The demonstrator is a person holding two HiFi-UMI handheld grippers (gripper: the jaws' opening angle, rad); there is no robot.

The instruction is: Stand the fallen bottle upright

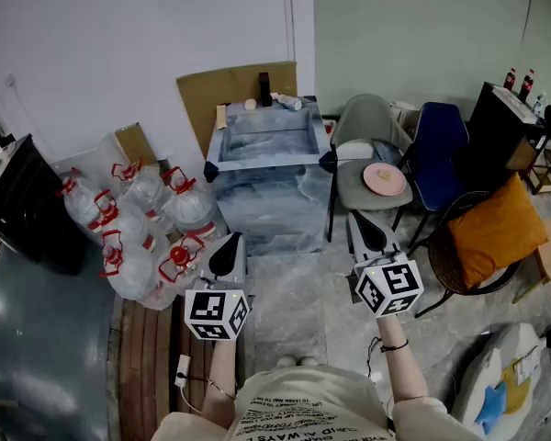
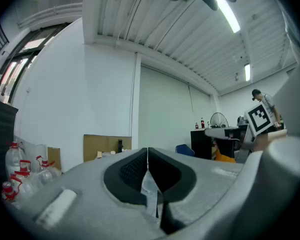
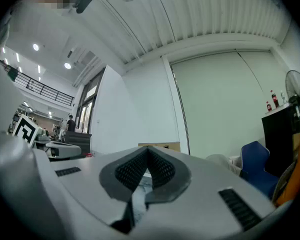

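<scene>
A pale bottle [image 1: 290,102] lies on its side at the far end of the marble-patterned table [image 1: 266,191], next to an upright dark bottle [image 1: 264,88] [image 2: 120,145]. My left gripper [image 1: 230,246] [image 2: 148,156] is held level over the floor, well short of the table's near left corner, jaws shut with nothing between them. My right gripper [image 1: 366,225] [image 3: 147,156] hovers near the grey chair [image 1: 372,145], right of the table. It is also shut and empty. The fallen bottle is hidden in both gripper views.
Several large water jugs [image 1: 138,214] with red caps crowd the floor on the left. A cardboard sheet [image 1: 230,85] leans on the wall behind the table. The grey chair holds a pink plate [image 1: 384,179]; a blue chair [image 1: 441,150] and an orange cushion [image 1: 494,228] are further right.
</scene>
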